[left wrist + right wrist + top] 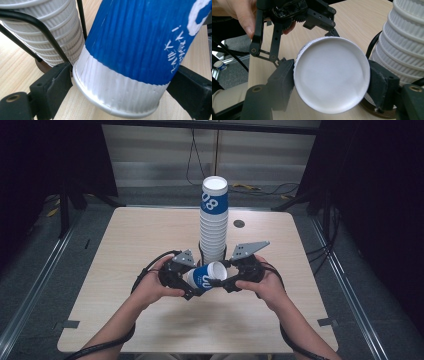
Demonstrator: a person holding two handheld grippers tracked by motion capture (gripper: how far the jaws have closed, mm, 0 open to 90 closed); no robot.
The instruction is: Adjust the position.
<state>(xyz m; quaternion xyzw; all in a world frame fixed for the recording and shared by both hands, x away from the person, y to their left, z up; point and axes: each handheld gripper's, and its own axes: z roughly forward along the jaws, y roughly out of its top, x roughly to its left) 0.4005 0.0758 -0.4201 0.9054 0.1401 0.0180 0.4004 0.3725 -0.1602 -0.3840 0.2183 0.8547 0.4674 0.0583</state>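
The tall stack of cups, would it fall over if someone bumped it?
Probably not easily. The tall stack of cups sits inside thin black wire rods on a round base, which should catch it. Still, it is tall, narrow and looks like light paper, so a hard bump might tip the whole stand.

Top cup of the stack [214,195], upper centre of the high view: large white "08" on its blue band.

Held cup [204,277], centre of the high view: white digits on the blue band, tilted; they look like "00" or "08", cannot tell which.

Held cup in the left gripper view [140,42], right side of the frame: part of a big white figure at the upper right corner, cut off; below it small white handwritten-looking characters running down the blue band, not legible.

Small object at the left edge of the right gripper view [219,65]: blue label with white marks resembling "80", too small to be sure.
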